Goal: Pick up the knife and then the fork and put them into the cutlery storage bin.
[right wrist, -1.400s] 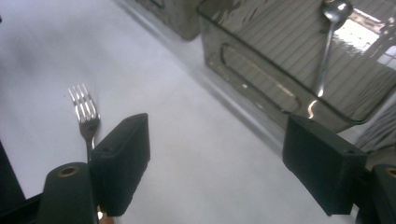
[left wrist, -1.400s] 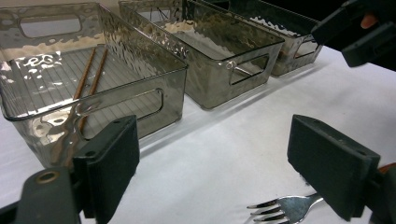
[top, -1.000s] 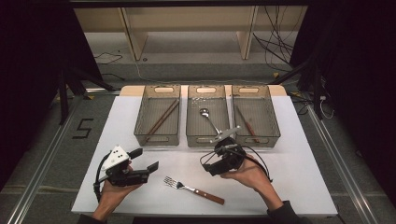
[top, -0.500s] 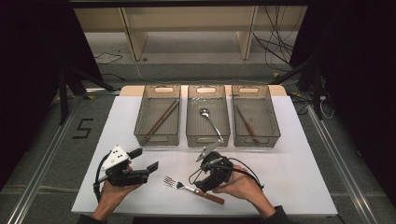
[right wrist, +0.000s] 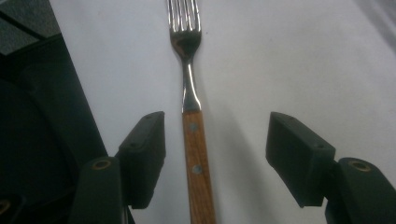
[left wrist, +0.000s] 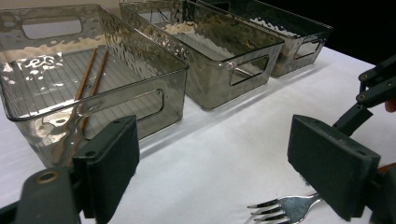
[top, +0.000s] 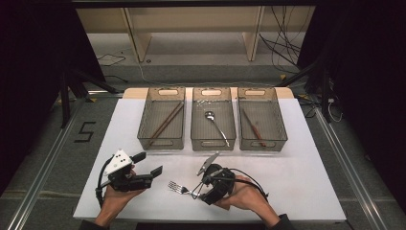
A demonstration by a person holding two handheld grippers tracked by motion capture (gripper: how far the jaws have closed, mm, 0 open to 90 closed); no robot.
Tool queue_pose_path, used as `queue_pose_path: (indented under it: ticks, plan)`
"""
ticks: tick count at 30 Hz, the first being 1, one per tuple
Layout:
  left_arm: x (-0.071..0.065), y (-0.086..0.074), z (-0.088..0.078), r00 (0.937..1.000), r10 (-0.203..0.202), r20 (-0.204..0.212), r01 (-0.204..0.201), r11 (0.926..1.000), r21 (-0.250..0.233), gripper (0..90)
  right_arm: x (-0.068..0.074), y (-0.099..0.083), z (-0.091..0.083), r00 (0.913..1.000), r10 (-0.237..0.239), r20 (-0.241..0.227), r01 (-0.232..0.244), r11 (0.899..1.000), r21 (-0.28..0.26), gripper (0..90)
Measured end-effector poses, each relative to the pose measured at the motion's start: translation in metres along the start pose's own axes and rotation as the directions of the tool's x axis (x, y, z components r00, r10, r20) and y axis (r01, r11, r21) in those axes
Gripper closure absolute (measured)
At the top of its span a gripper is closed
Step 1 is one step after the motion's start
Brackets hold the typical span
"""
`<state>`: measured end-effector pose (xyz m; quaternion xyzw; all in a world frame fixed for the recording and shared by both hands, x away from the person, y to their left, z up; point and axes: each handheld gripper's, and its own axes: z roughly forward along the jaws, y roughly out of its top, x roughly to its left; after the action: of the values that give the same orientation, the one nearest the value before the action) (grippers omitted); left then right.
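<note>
Right fingers: the right gripper has its jaws part open and they have just been closing; the fork's handle runs up between the pads, nearer the left one, touching neither.
Fork: the fork lies flat at lower centre of the high view, tines toward the picture's left, handle under the right gripper.
Left fingers: the left gripper stands wide with nothing between its pads; in the high view it is at lower left, apart from the fork.
Materials: smooth steel tines and neck, brown wooden handle with two rivets; black blocky pads.
Table: the white table, matt and flat, has open room right of the right hand and between the grippers and the bins.
Bins: three smoky clear bins with rippled walls and cut-out handles sit in a row in the upper middle, holding chopsticks, a spoon and a wooden-handled utensil.
</note>
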<state>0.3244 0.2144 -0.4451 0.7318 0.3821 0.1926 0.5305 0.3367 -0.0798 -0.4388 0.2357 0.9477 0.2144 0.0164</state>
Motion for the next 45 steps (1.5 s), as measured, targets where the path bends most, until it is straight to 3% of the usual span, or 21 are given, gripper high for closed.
queue_pose_path:
  ticks: [15,38,45]
  plan:
    - [0.000,0.000,0.000,1.0000,0.001,0.002,-0.001,1.0000,0.002,16.5,0.007,-0.004,0.017,0.9991,-0.037,-0.019,0.038,0.995,0.092,54.0]
    - [0.000,0.000,0.000,1.0000,0.005,0.002,-0.005,1.0000,0.005,16.5,0.015,-0.004,0.025,0.9925,-0.118,0.031,0.113,0.986,0.125,75.4]
    - [0.000,0.000,0.001,1.0000,0.005,0.002,-0.005,1.0000,0.005,16.5,0.016,-0.003,0.025,0.9915,-0.126,0.032,0.121,0.984,0.127,76.9]
